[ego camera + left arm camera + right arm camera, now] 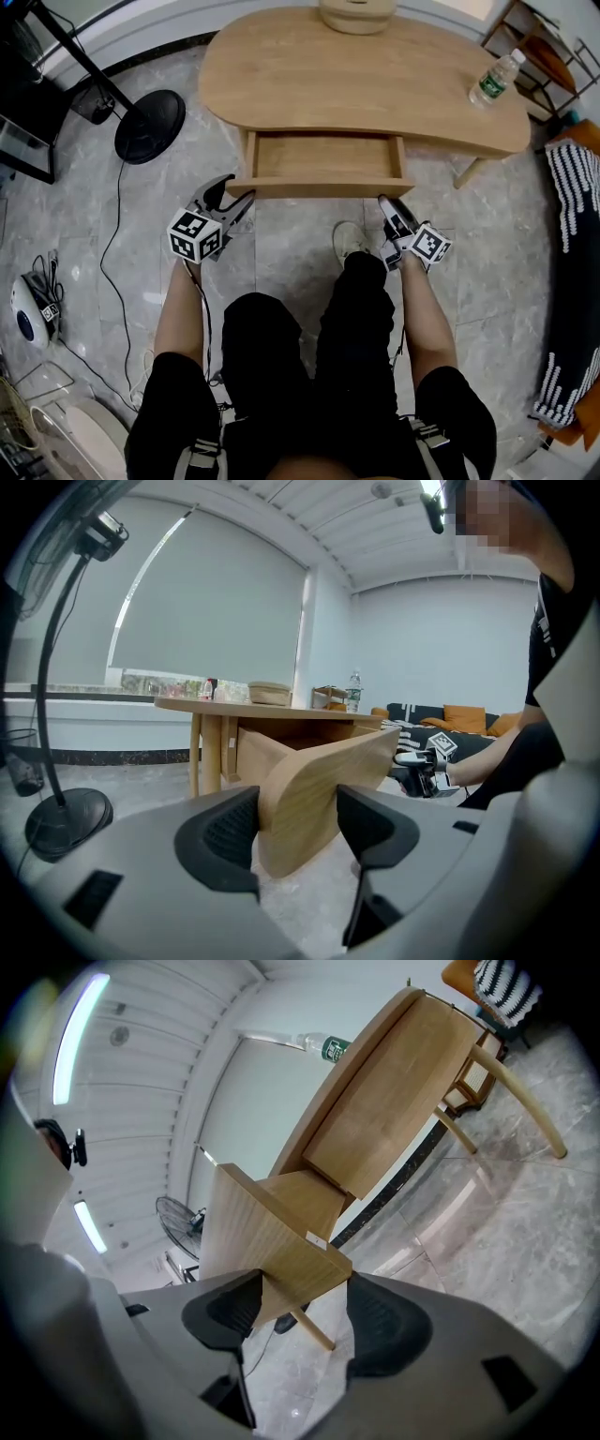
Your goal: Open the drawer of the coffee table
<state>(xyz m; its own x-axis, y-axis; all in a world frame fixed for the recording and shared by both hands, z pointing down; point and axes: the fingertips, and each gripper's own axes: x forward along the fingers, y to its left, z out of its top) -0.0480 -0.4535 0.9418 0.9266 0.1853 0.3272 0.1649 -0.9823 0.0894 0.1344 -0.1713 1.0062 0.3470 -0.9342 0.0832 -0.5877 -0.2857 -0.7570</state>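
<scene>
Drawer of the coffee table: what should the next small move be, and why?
Probably release and back away: the drawer already stands well out of the coffee table, with the left gripper and right gripper each clamping an end of its front panel.

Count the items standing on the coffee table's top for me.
2. A water bottle stands near the right end; a beige bowl-like container sits at the far edge, partly cut off by the head view. More could be hidden beyond it.
</scene>
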